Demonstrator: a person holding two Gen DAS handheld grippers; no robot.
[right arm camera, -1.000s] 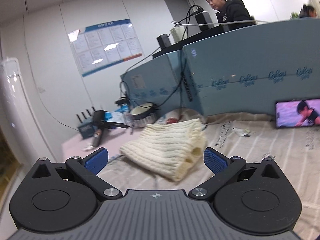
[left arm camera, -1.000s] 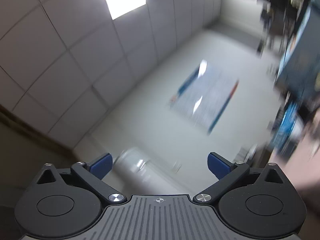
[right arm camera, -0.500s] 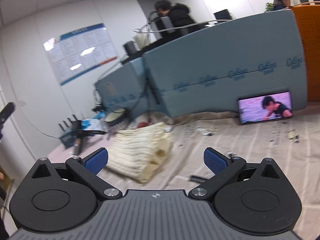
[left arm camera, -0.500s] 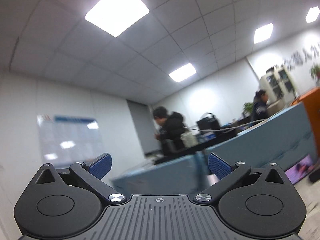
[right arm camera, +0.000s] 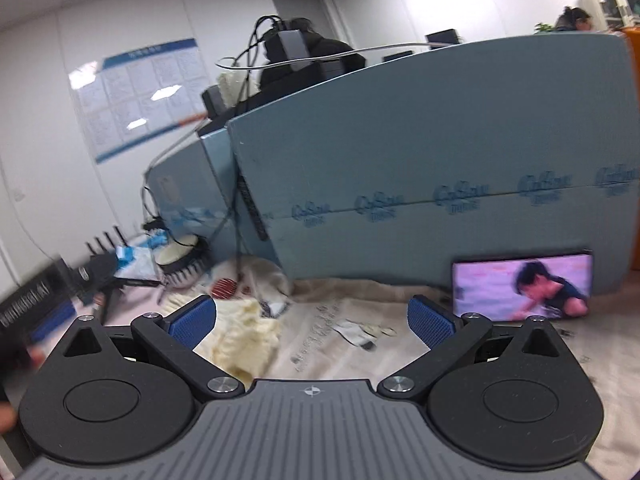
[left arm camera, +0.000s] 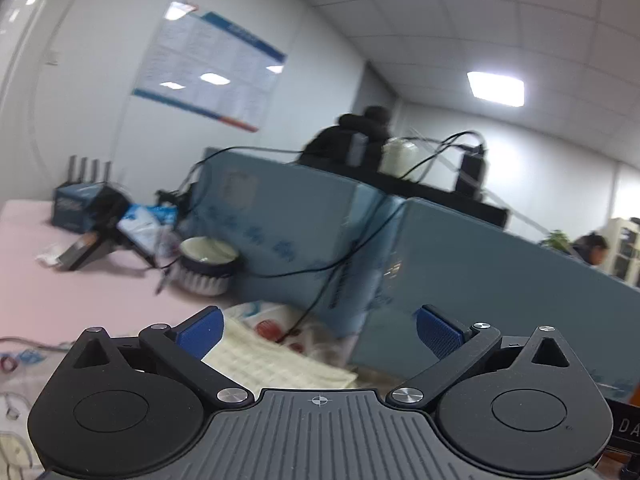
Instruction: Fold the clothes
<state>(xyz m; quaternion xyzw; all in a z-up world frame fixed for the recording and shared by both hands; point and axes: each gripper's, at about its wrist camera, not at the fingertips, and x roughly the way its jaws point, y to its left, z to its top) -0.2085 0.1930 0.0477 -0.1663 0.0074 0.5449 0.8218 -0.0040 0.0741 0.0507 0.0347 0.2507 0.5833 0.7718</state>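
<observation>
A cream knitted garment (right arm camera: 246, 340) lies bunched on the cloth-covered table (right arm camera: 328, 320), in front of and left of my right gripper (right arm camera: 312, 320). It also shows in the left wrist view (left arm camera: 272, 364), just ahead of and partly below my left gripper (left arm camera: 318, 330). Both grippers are open and empty, held above the table. The garment's near part is hidden behind the gripper bodies.
A blue partition (right arm camera: 420, 184) stands behind the table. A phone (right arm camera: 522, 286) showing video leans against it on the right. A round brush (left arm camera: 206, 266), a blue box (left arm camera: 74, 208), cables and clutter sit at the left. A person in black (left arm camera: 352, 140) sits beyond the partition.
The left gripper swung down from facing the ceiling to facing the table and the garment. The right gripper turned right and moved closer; the garment now sits at its left.
</observation>
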